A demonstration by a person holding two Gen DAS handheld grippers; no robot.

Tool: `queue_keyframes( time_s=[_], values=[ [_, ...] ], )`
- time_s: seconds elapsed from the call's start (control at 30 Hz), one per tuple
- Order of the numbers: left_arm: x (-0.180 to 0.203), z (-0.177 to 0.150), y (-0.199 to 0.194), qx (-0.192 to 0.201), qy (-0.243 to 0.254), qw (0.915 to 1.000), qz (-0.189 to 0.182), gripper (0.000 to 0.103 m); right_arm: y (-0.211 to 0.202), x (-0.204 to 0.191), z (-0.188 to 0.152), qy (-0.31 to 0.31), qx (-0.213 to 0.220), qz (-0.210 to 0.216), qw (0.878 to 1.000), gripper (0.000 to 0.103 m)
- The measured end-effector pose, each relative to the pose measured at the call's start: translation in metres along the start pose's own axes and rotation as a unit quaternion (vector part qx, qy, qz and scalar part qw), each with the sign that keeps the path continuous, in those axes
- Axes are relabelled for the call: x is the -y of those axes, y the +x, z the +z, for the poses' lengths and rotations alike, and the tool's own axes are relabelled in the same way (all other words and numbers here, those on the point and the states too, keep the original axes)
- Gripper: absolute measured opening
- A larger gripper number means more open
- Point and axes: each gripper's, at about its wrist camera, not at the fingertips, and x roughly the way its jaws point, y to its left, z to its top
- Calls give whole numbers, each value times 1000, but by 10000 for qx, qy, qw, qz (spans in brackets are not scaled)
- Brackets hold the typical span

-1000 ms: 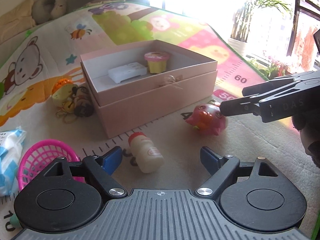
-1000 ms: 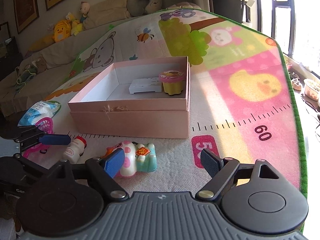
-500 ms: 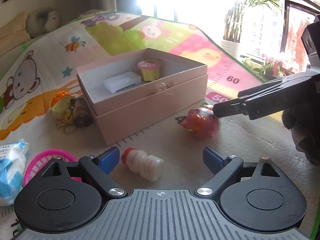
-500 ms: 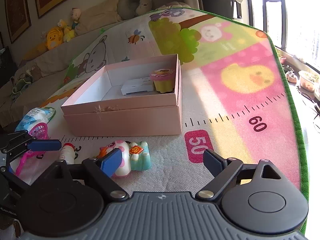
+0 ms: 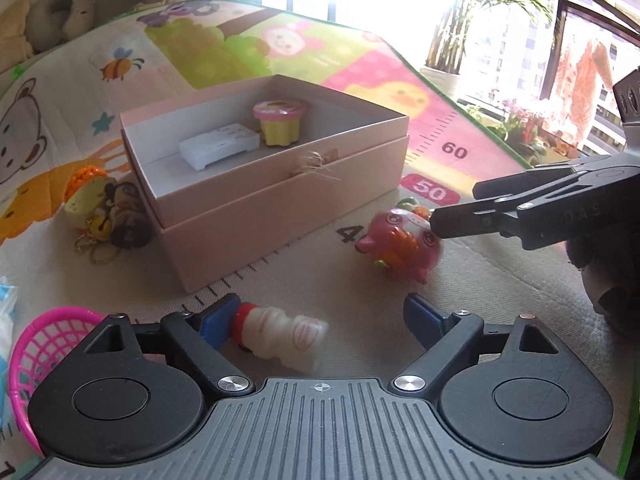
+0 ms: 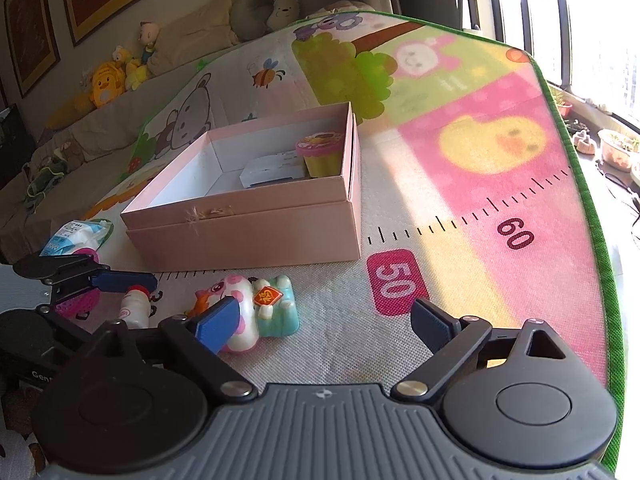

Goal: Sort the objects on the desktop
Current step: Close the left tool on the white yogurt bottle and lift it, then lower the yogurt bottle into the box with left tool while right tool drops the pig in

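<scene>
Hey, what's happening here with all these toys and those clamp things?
A person is sorting toys on a play mat with two handheld grippers. The left gripper, open, is closing in on a little white bottle lying on its side. The right gripper, also open, is beside a pink animal toy. The pink box already holds a yellow cup and a white block.

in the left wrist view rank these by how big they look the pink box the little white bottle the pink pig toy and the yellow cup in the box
1. pink box, by far.
2. pink pig toy and white bottle: look alike; the bottle is nearer the camera, so unranked.
3. yellow cup, smallest, though farthest away.
</scene>
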Motion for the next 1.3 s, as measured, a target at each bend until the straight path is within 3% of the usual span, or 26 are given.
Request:
queue_keyframes(
  time_s=[0.23, 0.4, 0.47, 0.7, 0.87, 1.0, 1.17, 1.3],
  values=[
    [18, -8, -16, 98, -18, 9994, 340, 82, -8, -5, 3, -87, 73, 89, 9999, 93],
    [16, -5, -10, 33, -315, 9977, 596, 62, -14, -11, 7, -278, 109, 123, 9995, 93],
    [13, -6, -12, 50, -418, 9969, 669, 48, -14, -15, 8, -403, 59, 148, 9991, 93],
    [7, -21, -38, 142, -607, 9948, 810, 48, 6, -44, 5, -841, -389, 337, 9951, 93],
    [4, -36, -50, 83, -766, 9931, 880, 48, 18, -65, 5, -1204, -394, 220, 9917, 92],
    [4, -37, -57, 128, -839, 9915, 985, 48, 24, -72, 12, -1311, -574, -37, 9897, 69],
    [4, -18, -90, 525, -592, 9912, 1064, 48, -30, -72, 23, -1643, -562, 307, 9843, 67],
    [3, 29, -113, 1169, -237, 9846, 1278, 48, -100, -65, 69, -1384, 235, 651, 9880, 67]
  ],
)
